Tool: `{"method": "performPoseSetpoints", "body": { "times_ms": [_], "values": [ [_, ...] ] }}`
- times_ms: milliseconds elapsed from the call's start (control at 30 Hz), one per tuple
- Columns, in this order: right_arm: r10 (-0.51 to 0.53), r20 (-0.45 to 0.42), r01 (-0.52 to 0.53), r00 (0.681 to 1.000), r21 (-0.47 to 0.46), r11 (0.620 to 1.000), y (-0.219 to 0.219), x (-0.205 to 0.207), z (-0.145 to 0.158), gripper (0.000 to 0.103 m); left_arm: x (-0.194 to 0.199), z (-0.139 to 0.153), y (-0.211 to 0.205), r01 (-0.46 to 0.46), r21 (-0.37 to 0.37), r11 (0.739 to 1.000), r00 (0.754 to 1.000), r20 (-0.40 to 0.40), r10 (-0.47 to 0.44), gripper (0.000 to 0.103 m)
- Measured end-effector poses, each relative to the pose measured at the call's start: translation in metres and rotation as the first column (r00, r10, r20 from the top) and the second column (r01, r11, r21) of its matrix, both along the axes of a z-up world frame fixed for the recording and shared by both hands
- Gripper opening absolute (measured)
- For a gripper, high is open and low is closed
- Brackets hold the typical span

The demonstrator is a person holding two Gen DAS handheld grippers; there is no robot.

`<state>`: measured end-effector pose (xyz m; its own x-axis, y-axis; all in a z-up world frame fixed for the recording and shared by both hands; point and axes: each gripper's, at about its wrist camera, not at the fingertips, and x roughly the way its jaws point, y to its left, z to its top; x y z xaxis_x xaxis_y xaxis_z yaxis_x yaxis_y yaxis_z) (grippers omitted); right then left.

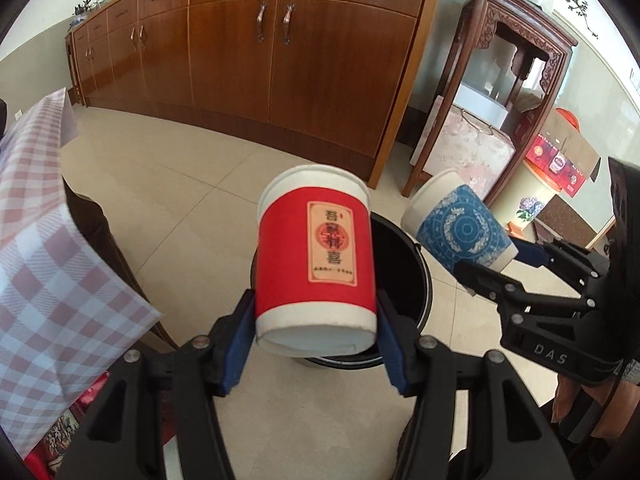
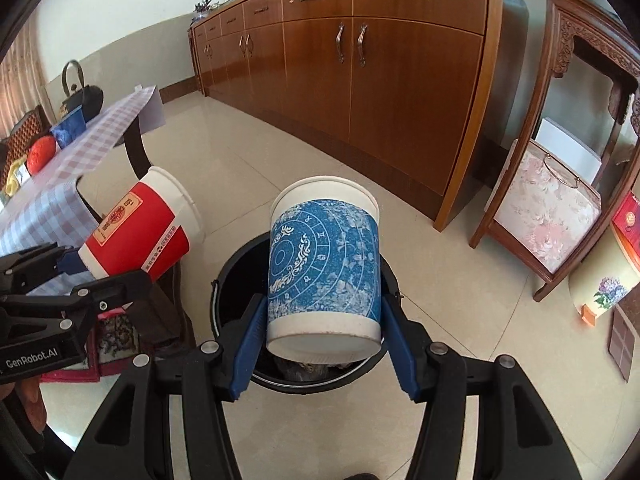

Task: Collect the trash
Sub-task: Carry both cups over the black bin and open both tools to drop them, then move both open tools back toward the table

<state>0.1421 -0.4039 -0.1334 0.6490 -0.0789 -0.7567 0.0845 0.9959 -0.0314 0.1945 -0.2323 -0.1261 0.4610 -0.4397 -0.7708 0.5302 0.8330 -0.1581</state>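
Below centre frame, the black bin [image 2: 240, 280] gapes under both cups: left claw [image 1: 316, 320] clamped on the red cup [image 1: 316, 256], right claw [image 2: 324, 320] on the blue cup [image 2: 324, 264], bases toward the claws, mouths tipped away.

Black bin [image 2: 236, 264]: mouth open upward, tiled floor [image 1: 168, 184] clear around; checked-cloth table [image 1: 36, 240] close left, sideboard [image 1: 280, 60] behind.

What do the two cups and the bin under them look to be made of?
Red cup: likely paper, matte, with a printed sleeve, rolled white rim and recessed base. Blue cup: the same build, printed blue pattern. Bin: dark, smooth wall with a slight sheen, probably plastic, though metal can't be ruled out.
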Motion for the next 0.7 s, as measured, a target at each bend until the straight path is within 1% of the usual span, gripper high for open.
{"method": "performPoseSetpoints", "body": {
  "times_ms": [233, 267, 300, 333, 367, 400, 433, 467, 533, 600, 700],
  "values": [
    [0.037, -0.100, -0.035, 0.994, 0.015, 0.999, -0.012, 0.028, -0.044, 0.059, 0.017, -0.022, -0.027, 0.033, 0.033, 0.999, 0.999, -0.038, -0.032, 0.058],
    [0.041, -0.115, -0.039, 0.993, 0.018, 0.999, -0.013, 0.031, -0.050, 0.059, 0.020, -0.026, -0.031, 0.037, 0.033, 0.999, 0.998, -0.047, -0.035, 0.059],
    [0.045, -0.128, -0.043, 0.991, 0.020, 0.999, -0.013, 0.035, -0.056, 0.060, 0.024, -0.031, -0.034, 0.041, 0.026, 0.999, 0.998, -0.057, -0.040, 0.062],
    [0.051, -0.149, -0.048, 0.988, 0.019, 0.999, -0.014, 0.040, -0.063, 0.060, 0.028, -0.036, -0.035, 0.045, 0.023, 0.999, 0.997, -0.069, -0.043, 0.068],
    [0.058, -0.174, -0.056, 0.983, 0.013, 0.998, -0.015, 0.046, -0.072, 0.061, 0.032, -0.040, -0.036, 0.033, 0.031, 0.999, 0.997, -0.075, -0.031, 0.085],
    [0.054, -0.187, -0.057, 0.981, -0.008, 0.998, -0.016, 0.051, -0.080, 0.069, 0.034, -0.042, -0.034, 0.013, 0.043, 0.999, 0.998, -0.065, -0.010, 0.095],
    [0.036, -0.202, -0.045, 0.979, -0.044, 0.998, -0.017, 0.055, -0.088, 0.091, 0.034, -0.043, -0.031, -0.010, 0.053, 0.999, 0.999, -0.049, 0.012, 0.095],
    [0.016, -0.213, -0.030, 0.977, -0.061, 0.998, -0.020, 0.057, -0.094, 0.095, 0.035, -0.043, -0.031, -0.020, 0.063, 0.998, 0.999, -0.046, 0.023, 0.095],
    [-0.023, -0.234, 0.014, 0.972, -0.039, 0.999, -0.032, 0.058, -0.100, 0.096, 0.033, -0.044, -0.024, -0.034, 0.091, 0.995, 0.999, -0.035, 0.038, 0.095],
    [-0.055, -0.231, 0.050, 0.971, -0.028, 0.998, -0.040, 0.057, -0.099, 0.096, 0.032, -0.046, -0.019, -0.045, 0.111, 0.993, 0.998, -0.027, 0.048, 0.096],
    [-0.085, -0.218, 0.083, 0.972, -0.020, 0.996, -0.045, 0.056, -0.093, 0.102, 0.034, -0.049, -0.014, -0.064, 0.125, 0.990, 0.997, -0.032, 0.068, 0.097]
  ]
}}
